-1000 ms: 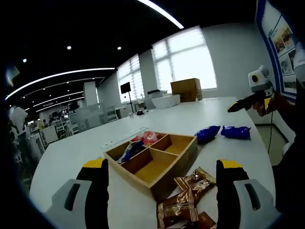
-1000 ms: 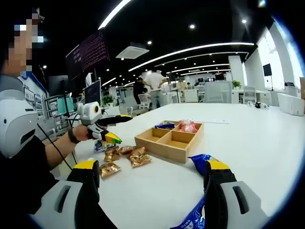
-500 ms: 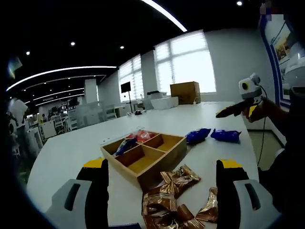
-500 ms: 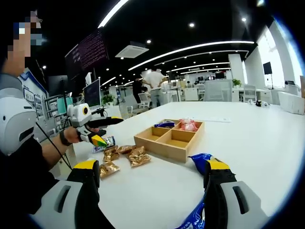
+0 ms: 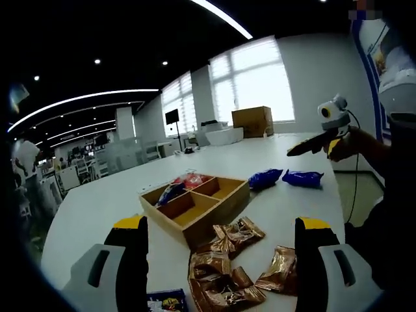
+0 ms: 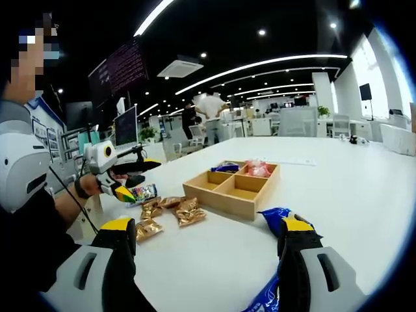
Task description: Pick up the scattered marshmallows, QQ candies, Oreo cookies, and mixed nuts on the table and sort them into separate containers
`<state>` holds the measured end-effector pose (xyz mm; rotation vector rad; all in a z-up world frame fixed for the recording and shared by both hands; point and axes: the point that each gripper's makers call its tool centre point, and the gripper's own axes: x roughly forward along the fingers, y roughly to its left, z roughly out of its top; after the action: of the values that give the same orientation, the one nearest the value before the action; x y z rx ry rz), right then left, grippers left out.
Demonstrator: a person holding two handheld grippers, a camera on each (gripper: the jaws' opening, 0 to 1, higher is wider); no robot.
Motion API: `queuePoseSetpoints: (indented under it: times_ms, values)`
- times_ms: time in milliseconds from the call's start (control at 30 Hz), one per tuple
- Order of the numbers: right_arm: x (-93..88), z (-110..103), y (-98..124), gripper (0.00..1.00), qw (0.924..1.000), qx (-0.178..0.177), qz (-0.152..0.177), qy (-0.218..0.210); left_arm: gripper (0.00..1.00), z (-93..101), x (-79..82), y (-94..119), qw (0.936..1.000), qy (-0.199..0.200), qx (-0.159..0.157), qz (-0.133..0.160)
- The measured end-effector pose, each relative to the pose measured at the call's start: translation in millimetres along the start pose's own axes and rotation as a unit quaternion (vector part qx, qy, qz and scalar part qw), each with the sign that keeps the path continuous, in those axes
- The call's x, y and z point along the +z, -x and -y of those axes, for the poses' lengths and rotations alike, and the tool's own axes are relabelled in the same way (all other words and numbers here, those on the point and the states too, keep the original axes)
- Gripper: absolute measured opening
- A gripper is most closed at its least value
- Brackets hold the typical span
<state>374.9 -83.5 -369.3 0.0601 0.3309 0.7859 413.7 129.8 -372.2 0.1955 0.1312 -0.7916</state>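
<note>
1. Left gripper view: the left gripper [image 5: 221,260] hangs above the white table [image 5: 104,201] with its jaws spread wide and nothing between them. The brown foil packets [image 5: 221,273] lie in a loose pile directly ahead, just beside the near corner of the wooden divided tray [image 5: 195,205].
2. Right gripper view: the right gripper [image 6: 201,260] is also wide open and holds nothing. A blue packet [image 6: 273,218] lies close by its right jaw, and another blue wrapper edge [image 6: 263,300] shows beneath it.
3. Tray contents: a blue packet and a red packet [image 6: 255,170] already sit in the two far compartments; the near compartments look empty.
4. Risk: the foil packets overlap, so a closing grip could take two at once or slide off the slick wrapper. A low approach could knock the tray, which stands close to the pile.
5. Risk: the tray lies between the two grippers, so both reaching for it together could collide.
6. Surroundings: a small colourful packet [image 6: 143,193] lies at the table edge near the left gripper, two blue packets [image 5: 283,178] lie beyond the tray, and a cardboard box [image 5: 253,121] stands well apart by the windows. People stand far off in the office.
</note>
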Motion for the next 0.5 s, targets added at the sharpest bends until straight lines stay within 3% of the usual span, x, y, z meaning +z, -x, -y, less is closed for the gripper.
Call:
queuePoseSetpoints:
  times_ms: [500]
  values:
    - [-2.0, 1.2, 2.1, 0.85, 1.0, -0.003, -0.001, 0.0, 0.97, 2.2, 1.1, 11.7, 1.0, 0.001, 0.008, -0.003]
